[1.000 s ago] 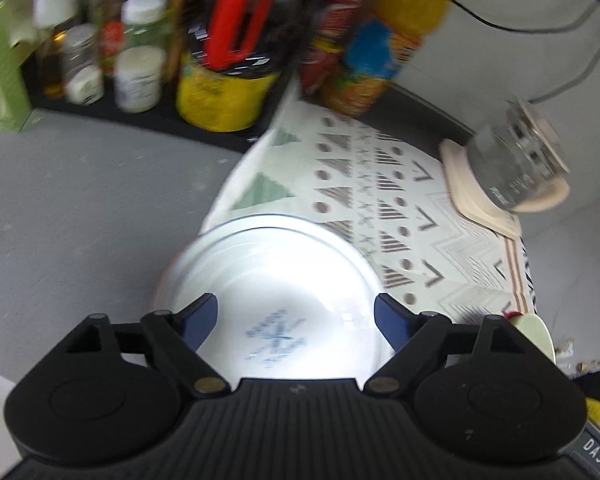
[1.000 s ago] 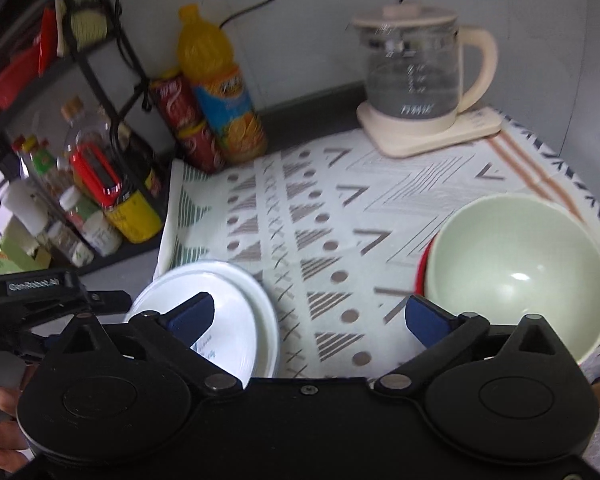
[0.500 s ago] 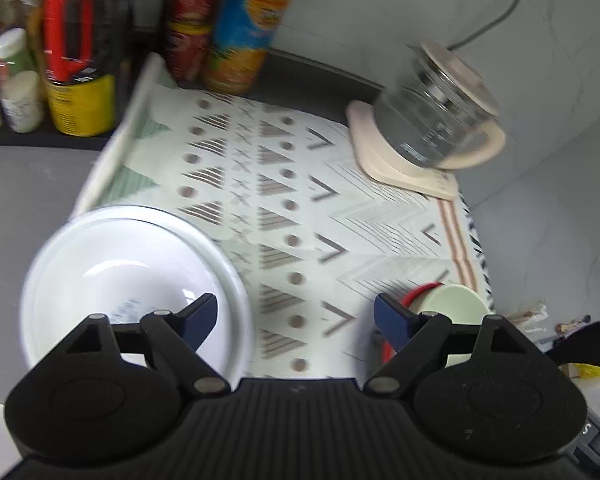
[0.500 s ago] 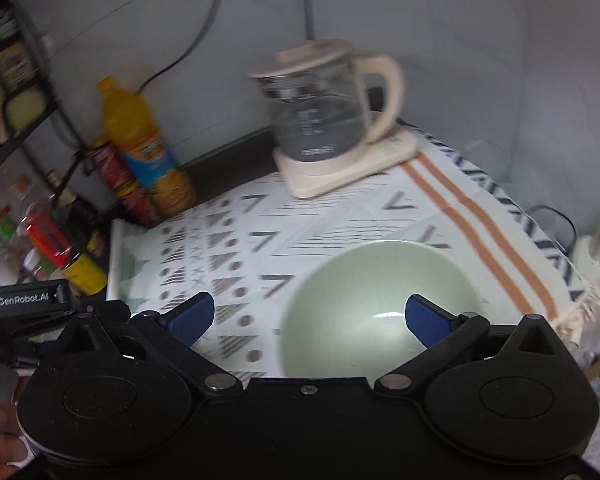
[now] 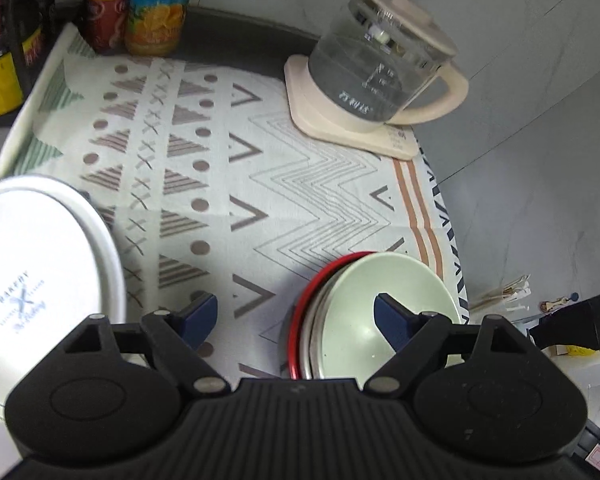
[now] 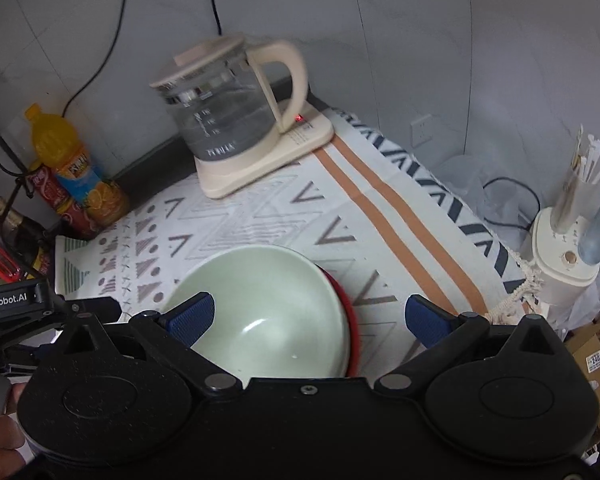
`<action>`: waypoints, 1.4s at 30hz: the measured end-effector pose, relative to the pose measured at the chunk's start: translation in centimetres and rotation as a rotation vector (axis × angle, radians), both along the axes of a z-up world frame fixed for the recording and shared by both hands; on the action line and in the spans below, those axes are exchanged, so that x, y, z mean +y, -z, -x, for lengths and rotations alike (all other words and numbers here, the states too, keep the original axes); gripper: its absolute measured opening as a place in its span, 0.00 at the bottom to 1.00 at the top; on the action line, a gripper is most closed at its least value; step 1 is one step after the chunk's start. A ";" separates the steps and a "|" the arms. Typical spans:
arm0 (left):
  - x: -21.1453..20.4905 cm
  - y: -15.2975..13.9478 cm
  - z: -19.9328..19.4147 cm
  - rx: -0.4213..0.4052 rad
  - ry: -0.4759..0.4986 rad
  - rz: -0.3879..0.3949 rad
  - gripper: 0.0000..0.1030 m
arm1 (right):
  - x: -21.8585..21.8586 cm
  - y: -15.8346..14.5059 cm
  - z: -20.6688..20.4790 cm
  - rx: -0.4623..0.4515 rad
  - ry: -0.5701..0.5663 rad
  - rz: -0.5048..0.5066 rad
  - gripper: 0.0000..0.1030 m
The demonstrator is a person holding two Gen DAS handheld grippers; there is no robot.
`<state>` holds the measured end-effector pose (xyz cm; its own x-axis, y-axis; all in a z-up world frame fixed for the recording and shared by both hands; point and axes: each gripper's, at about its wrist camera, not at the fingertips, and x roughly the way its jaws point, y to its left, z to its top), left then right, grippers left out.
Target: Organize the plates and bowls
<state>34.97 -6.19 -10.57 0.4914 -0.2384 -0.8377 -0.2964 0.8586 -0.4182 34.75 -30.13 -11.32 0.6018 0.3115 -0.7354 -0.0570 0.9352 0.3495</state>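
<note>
A pale green bowl point(image 5: 360, 304) sits on a short stack of plates whose lowest one has a red rim point(image 5: 300, 316), near the right end of a patterned mat point(image 5: 284, 184). My left gripper point(image 5: 296, 316) is open, its right finger over the bowl and its left finger over the mat. A white plate stack with blue print point(image 5: 32, 280) lies to its left. In the right wrist view, the green bowl point(image 6: 268, 312) lies below my open right gripper point(image 6: 308, 318), whose fingers straddle the bowl's right half and the red rim point(image 6: 350, 320). Nothing is held.
A glass kettle point(image 6: 228, 120) on a cream base stands at the back of the mat. Drink bottles point(image 6: 80, 176) and a rack of jars are at back left. A cream holder with straws point(image 6: 564, 240) and a cardboard box point(image 6: 592, 360) are past the mat's right edge.
Both grippers moved right along the counter. The white plates slid from between the left fingers to the left edge of that view, and the green bowl came under both grippers. Jaws stayed open.
</note>
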 end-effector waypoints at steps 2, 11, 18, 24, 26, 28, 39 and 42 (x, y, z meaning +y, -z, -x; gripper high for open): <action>-0.3 0.9 -0.3 0.029 -0.013 0.008 0.80 | -0.4 0.7 -0.4 0.025 -0.011 -0.010 0.99; -1.0 4.2 -0.6 0.121 -0.066 0.064 0.66 | 0.0 4.6 -2.7 0.185 -0.116 -0.041 0.77; -1.9 5.8 -0.9 0.165 -0.080 0.087 0.47 | 0.3 6.1 -4.1 0.249 -0.173 -0.038 0.69; -2.3 6.6 -0.9 0.183 -0.075 0.103 0.27 | 0.5 7.3 -4.5 0.292 -0.209 -0.035 0.43; -2.4 6.4 -0.9 0.175 -0.072 0.078 0.26 | 0.7 7.4 -4.4 0.285 -0.215 0.001 0.34; -2.4 6.2 -0.9 0.159 -0.073 0.064 0.26 | 0.6 7.4 -4.4 0.270 -0.229 0.012 0.29; -0.8 4.2 -0.2 0.117 -0.087 0.041 0.26 | 1.2 6.1 -4.2 0.237 -0.224 -0.034 0.27; 0.2 3.2 0.1 0.099 -0.105 0.036 0.26 | 1.9 5.2 -4.2 0.220 -0.232 -0.044 0.27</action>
